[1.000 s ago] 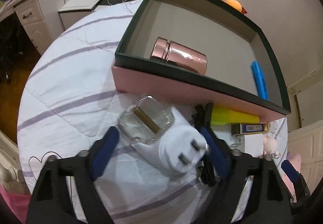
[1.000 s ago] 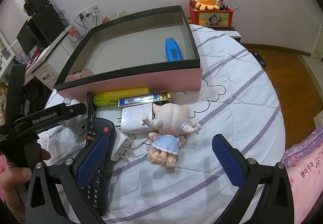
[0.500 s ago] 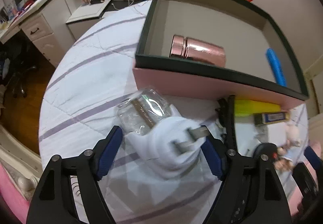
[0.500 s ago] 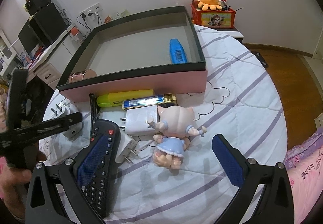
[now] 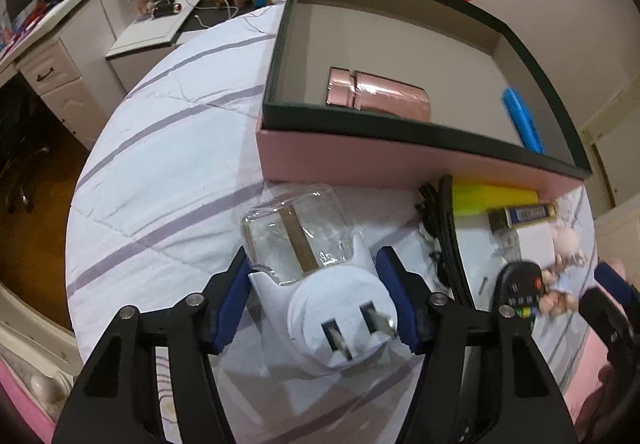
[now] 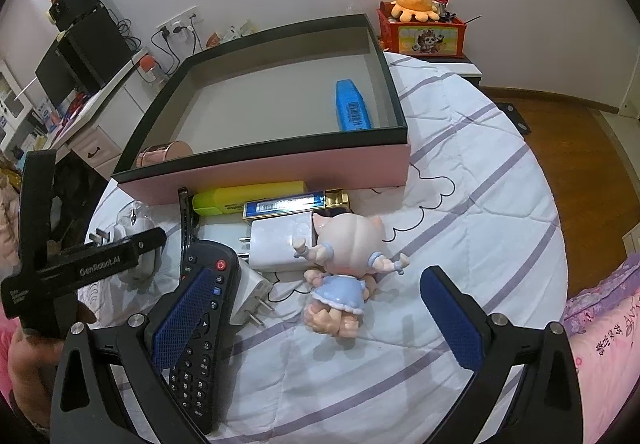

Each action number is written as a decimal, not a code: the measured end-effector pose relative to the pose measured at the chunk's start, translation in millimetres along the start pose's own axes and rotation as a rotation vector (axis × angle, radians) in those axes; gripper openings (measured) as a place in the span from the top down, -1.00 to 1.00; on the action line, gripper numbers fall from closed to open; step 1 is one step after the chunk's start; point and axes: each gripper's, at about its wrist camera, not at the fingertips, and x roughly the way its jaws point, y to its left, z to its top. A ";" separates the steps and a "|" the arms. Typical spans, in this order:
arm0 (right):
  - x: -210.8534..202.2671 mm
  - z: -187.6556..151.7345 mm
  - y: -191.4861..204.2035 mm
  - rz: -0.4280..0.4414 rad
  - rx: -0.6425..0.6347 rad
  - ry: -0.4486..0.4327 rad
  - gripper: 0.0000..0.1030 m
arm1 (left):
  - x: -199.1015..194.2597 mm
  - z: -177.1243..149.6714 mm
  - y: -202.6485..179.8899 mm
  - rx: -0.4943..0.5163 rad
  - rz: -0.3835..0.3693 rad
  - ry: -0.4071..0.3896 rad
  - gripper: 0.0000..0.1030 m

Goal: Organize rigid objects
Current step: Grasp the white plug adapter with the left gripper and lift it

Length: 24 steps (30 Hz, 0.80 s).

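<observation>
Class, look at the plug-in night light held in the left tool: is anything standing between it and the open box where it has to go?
Only the box's near pink wall, which the night light in the left tool must clear. Inside, the rose-gold tumbler lies just behind that wall, and the blue case lies far right; bare floor lies between them.

"GenRobot.AI" in white on black arm of left gripper (image 6: 105,240); barcode (digits too small) on blue box (image 6: 353,110); red power symbol on remote (image 6: 202,320); pink bedding (image 6: 608,344) print unreadable
</observation>
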 end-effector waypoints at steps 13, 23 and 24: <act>-1.9 -1.6 -1.5 -0.006 0.008 -0.001 -1.00 | -1.3 -13.1 -8.4 -0.002 0.085 0.046 -0.74; -2.8 -2.8 -1.2 0.003 0.004 -0.001 -1.00 | -4.7 -21.1 -9.9 -0.101 0.052 0.013 -0.12; -3.4 -2.7 -1.9 0.004 0.007 -0.003 -1.00 | -5.4 -21.4 -9.6 -0.098 0.044 0.014 -0.12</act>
